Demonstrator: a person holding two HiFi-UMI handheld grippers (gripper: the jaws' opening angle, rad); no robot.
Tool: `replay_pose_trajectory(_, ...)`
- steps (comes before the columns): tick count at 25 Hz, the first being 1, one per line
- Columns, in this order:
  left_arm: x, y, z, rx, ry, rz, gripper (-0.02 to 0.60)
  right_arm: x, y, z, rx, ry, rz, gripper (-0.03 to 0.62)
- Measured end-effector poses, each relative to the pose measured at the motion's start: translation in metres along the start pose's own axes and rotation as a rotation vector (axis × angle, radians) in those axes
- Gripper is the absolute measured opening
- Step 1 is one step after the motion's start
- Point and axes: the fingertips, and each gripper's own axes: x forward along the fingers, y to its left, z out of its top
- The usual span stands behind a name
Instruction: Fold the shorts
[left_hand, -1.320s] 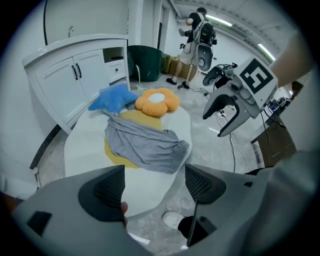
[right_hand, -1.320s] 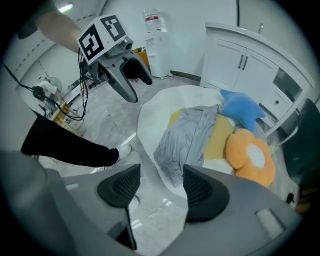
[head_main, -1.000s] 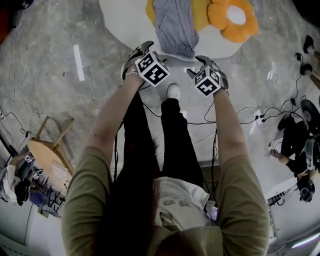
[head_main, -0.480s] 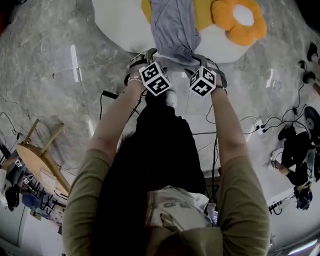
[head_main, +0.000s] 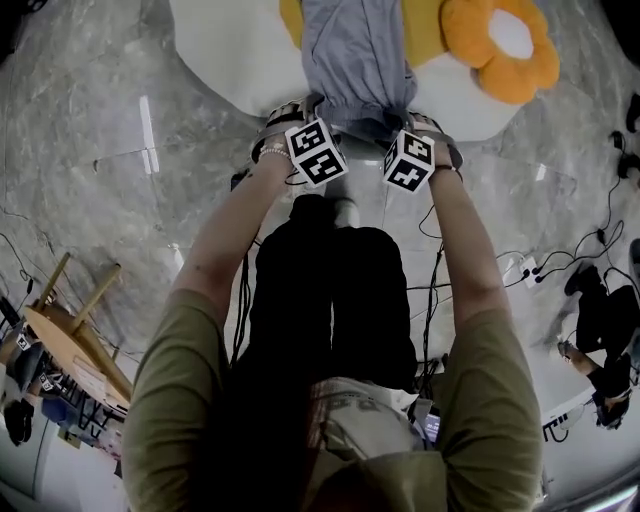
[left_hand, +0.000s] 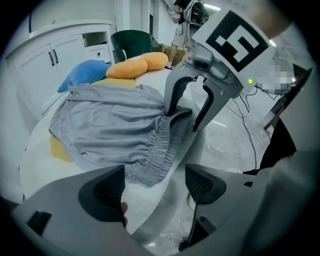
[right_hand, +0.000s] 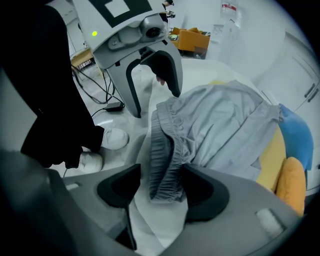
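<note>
Grey shorts (head_main: 355, 55) lie spread on a white round table (head_main: 230, 50), the elastic waistband (right_hand: 162, 150) at the near edge. My left gripper (left_hand: 155, 185) is open just short of the waistband's left end (left_hand: 150, 170); only table edge and floor show between its pads. My right gripper (right_hand: 157, 187) is open with the waistband's right end hanging between its pads, unpinched. The left gripper view also shows the right gripper (left_hand: 182, 120) straddling that corner. In the head view both marker cubes (head_main: 315, 152) (head_main: 408, 160) sit at the shorts' near edge and hide the fingertips.
An orange flower cushion (head_main: 510, 45) and a yellow one (left_hand: 132, 67) lie on the table beside a blue cushion (left_hand: 82, 72). Cables (head_main: 520, 265) run over the marbled floor. A wooden stool (head_main: 70, 330) stands at the left. The person's shoes (right_hand: 107, 137) are under the table edge.
Both grippers have come down and forward from in front of the table to the shorts' waistband, rolling a little. Their jaws have kept the same width.
</note>
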Motion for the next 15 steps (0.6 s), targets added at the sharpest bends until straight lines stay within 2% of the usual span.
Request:
replay_pose_trajectory(6,0.018,-0.004,-0.005,-0.008,-0.002,-0.057,0.364,0.012,-0.005,0.000,0.016,0.000,0.046,0.251)
replay_pose_trajectory(8,0.021,-0.007,-0.006,-0.004,-0.002,-0.071,0.364,0.013,-0.006,0.000,0.038,-0.003,0.062,0.214)
replay_pose_trajectory(11,0.025,-0.007,-0.009,0.025,0.015,-0.079,0.364,0.010,-0.005,0.002,0.120,-0.023,0.116,0.151)
replay_pose_trajectory(15,0.025,0.004,-0.009,-0.013,-0.001,-0.077,0.364,-0.004,-0.007,0.002,0.283,-0.095,0.216,0.120)
